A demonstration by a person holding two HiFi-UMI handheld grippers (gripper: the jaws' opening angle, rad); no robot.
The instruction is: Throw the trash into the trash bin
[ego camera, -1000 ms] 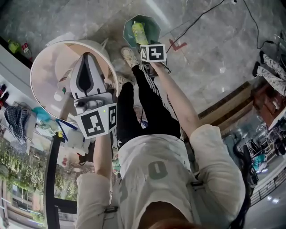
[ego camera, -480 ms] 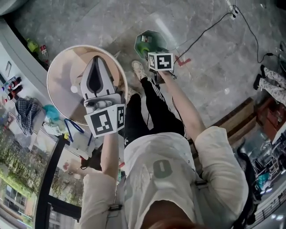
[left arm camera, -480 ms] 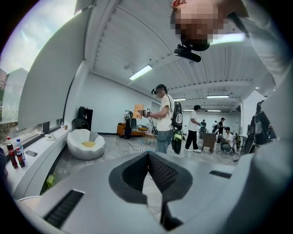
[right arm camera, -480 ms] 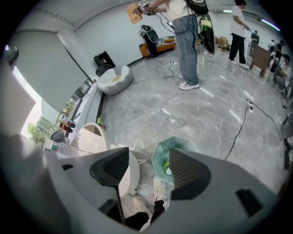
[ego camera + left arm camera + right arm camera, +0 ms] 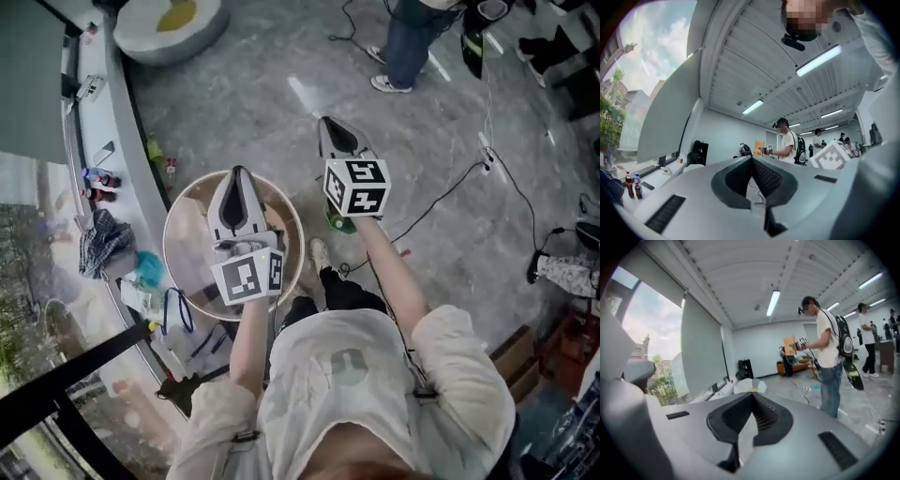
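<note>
Your left gripper [image 5: 237,174]: jaws together, empty, over the round table [image 5: 187,267]. Your right gripper [image 5: 327,124]: jaws just closed, empty. Trash bin [image 5: 337,224]: centre frame, near the table's right rim. Open floor [image 5: 253,103] above.

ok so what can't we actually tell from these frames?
Trash bin: head view, nearly all hidden behind the marker cube of the right gripper; contents unseen.
Table top: head view, middle covered by the left gripper.
Both gripper views: aimed across the room, showing neither bin nor table.
Ledge bottles: left gripper view, too small to read labels.
</note>
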